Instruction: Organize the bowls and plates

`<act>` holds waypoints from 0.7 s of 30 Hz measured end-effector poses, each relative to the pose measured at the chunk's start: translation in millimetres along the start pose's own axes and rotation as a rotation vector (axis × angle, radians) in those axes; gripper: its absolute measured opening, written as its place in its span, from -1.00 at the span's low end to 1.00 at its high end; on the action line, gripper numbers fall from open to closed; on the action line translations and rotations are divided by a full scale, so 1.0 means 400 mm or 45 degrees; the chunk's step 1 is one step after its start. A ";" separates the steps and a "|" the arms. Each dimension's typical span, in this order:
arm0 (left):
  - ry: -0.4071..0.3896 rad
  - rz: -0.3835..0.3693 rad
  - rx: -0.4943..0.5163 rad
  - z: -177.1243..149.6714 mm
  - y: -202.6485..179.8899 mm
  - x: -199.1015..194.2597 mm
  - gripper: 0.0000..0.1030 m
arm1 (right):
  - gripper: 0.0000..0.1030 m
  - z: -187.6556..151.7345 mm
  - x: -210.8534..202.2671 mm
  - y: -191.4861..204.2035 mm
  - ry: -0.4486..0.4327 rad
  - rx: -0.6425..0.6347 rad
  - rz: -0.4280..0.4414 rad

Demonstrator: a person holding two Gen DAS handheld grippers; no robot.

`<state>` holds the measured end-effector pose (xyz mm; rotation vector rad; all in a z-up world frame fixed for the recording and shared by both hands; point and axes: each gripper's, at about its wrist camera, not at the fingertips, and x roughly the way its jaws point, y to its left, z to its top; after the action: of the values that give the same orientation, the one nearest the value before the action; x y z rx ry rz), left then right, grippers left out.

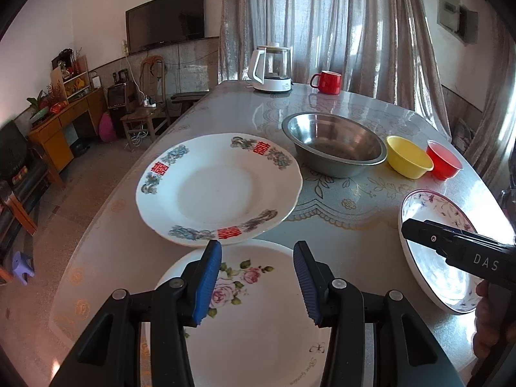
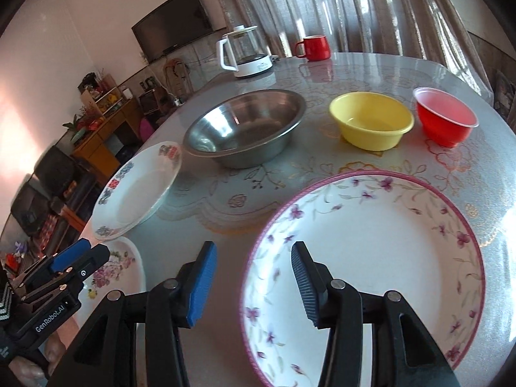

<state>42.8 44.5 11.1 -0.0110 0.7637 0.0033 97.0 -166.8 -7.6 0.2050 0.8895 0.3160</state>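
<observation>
My left gripper is open and empty, hovering over a white plate with pink roses at the table's near edge. A white plate with red characters lies just beyond, its near edge overlapping the rose plate. Behind stand a steel bowl, a yellow bowl and a red bowl. My right gripper is open, its jaws astride the left rim of a purple-flowered plate with a pink rim, with the pads not touching it. The left gripper shows at the lower left of the right wrist view.
A white-based glass kettle and a red mug stand at the far end of the table, by the curtains. The table's left edge drops to the floor, with chairs and a wooden cabinet beyond. A hand holds the right gripper.
</observation>
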 end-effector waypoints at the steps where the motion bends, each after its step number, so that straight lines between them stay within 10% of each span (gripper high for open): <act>1: -0.008 0.013 0.000 0.001 0.007 -0.003 -0.08 | -0.04 0.004 0.008 0.010 0.010 0.002 0.029; 21: -0.035 0.069 -0.014 0.001 0.090 -0.014 0.00 | -0.01 0.094 0.167 0.144 0.123 0.022 0.233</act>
<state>38.7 80.4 15.0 -0.0009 0.7360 0.0590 155.4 -90.8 -15.6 0.2899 0.9716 0.4914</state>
